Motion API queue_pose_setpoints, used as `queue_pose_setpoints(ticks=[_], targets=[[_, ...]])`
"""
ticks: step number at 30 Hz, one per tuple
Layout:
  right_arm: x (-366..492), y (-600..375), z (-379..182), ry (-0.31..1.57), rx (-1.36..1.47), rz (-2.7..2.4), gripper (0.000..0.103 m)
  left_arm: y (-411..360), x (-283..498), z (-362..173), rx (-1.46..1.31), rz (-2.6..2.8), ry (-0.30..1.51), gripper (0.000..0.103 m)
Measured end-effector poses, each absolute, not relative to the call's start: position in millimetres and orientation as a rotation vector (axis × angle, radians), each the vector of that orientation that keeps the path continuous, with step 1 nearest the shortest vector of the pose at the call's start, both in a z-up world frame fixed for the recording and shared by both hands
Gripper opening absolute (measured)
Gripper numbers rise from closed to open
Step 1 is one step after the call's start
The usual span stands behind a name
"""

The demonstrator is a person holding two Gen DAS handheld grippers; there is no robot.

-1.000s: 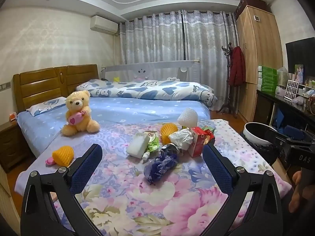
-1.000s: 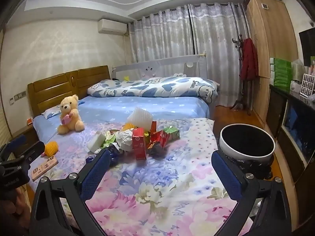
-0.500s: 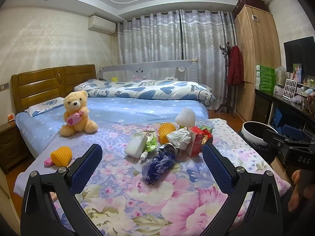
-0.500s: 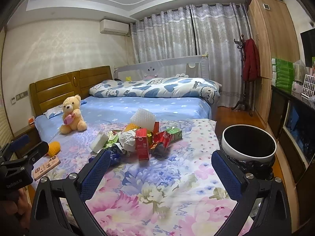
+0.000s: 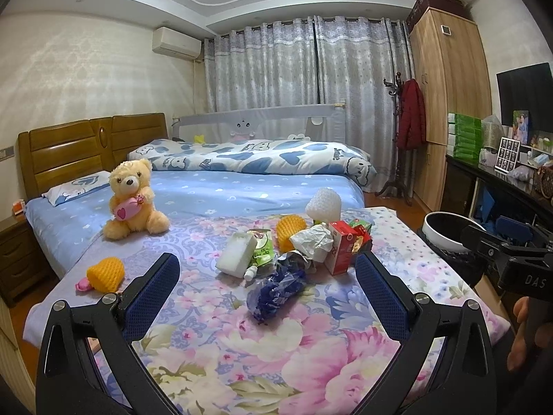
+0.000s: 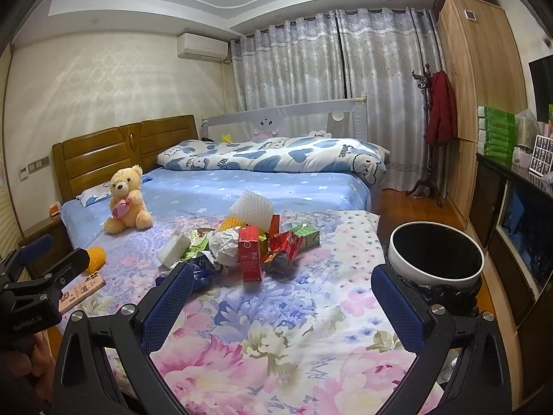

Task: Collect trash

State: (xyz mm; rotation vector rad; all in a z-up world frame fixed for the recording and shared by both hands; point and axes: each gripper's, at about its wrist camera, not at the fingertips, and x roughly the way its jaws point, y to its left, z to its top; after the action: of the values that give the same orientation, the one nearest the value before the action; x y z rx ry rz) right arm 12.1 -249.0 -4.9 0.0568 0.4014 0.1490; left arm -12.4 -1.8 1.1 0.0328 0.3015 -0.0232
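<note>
A pile of trash lies on the floral bedspread (image 5: pixel 262 342): a crumpled blue plastic bag (image 5: pixel 276 290), a white foam block (image 5: pixel 236 254), crumpled paper (image 5: pixel 312 240), a red carton (image 5: pixel 342 247) (image 6: pixel 249 257), a white foam net (image 5: pixel 324 204) and an orange foam net (image 5: pixel 290 230). Another orange net (image 5: pixel 105 273) lies apart at the left. A white-rimmed bin with a black liner (image 6: pixel 435 256) stands right of the bed. My left gripper (image 5: pixel 268 287) is open and empty, short of the pile. My right gripper (image 6: pixel 280 297) is open and empty above the bedspread.
A teddy bear (image 5: pixel 133 200) sits on the blue sheet. A rolled quilt (image 5: pixel 262 159) lies at the far side. A dark cabinet (image 5: pixel 497 193) with clutter lines the right wall. A flat pink card (image 6: pixel 81 292) lies near the bed's left edge.
Both grippers have drawn back and risen a little; the pile looks slightly farther away. Both stay open.
</note>
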Motion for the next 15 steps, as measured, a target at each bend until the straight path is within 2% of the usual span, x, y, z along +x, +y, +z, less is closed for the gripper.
queue_pose_setpoints(ticks=[15], targets=[[10.5,-247.4,-2.3,0.398,0.055,0.170,0.103,-5.4,-10.9,-1.7,0.035,-0.030,0.306,0.103]])
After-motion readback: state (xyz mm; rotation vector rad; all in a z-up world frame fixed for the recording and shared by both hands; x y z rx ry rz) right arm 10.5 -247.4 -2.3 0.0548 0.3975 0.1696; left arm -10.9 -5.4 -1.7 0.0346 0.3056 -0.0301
